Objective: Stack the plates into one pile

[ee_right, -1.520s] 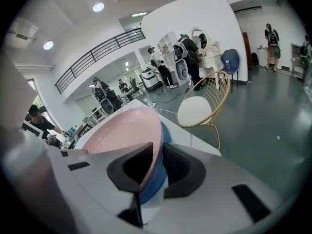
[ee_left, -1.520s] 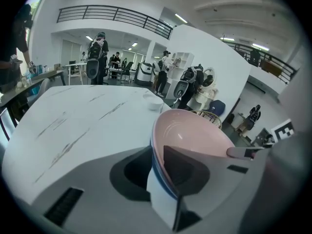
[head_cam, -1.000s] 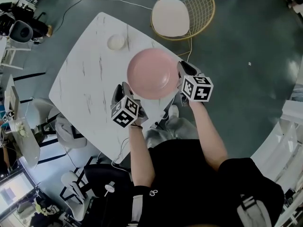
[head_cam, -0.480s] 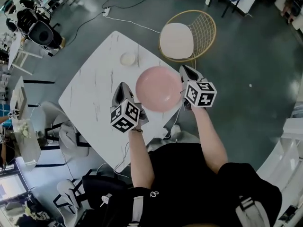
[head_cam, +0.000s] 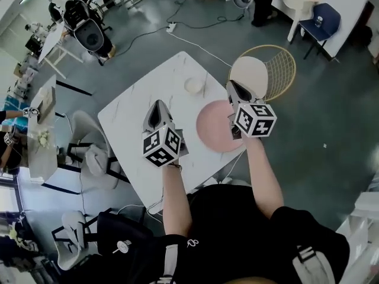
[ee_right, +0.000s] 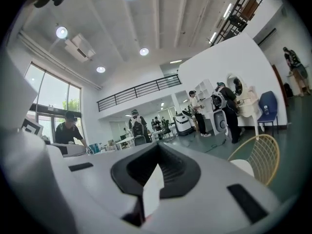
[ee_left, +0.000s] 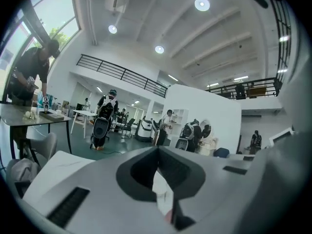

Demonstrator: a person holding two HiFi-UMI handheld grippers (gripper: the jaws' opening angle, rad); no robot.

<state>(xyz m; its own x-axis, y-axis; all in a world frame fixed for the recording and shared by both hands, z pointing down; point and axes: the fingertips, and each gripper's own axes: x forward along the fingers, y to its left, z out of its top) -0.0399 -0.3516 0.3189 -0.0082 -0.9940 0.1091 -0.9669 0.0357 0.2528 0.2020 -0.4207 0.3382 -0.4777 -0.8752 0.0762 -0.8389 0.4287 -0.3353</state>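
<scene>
A pink plate (head_cam: 213, 126) lies on the white marble table (head_cam: 130, 129) near its front right corner, partly hidden behind my right gripper (head_cam: 232, 86). A small white dish (head_cam: 193, 86) sits farther back on the table. My left gripper (head_cam: 158, 105) hangs above the table's middle, left of the plate. Both grippers are raised off the table and touch nothing. In the left gripper view the left gripper (ee_left: 157, 149) points level into the room with its jaws pressed together and nothing between them. The right gripper (ee_right: 158, 148) looks the same in the right gripper view.
A gold wire chair (head_cam: 278, 70) with a white seat stands just beyond the table's right corner. White chairs (head_cam: 98, 158) crowd the table's left side. Desks, office chairs and several people fill the room farther off.
Both grippers flanked the plate's rim a second ago; now they are lifted clear of it with jaws closed. The plate stays on the table. The head view has pulled up and away.
</scene>
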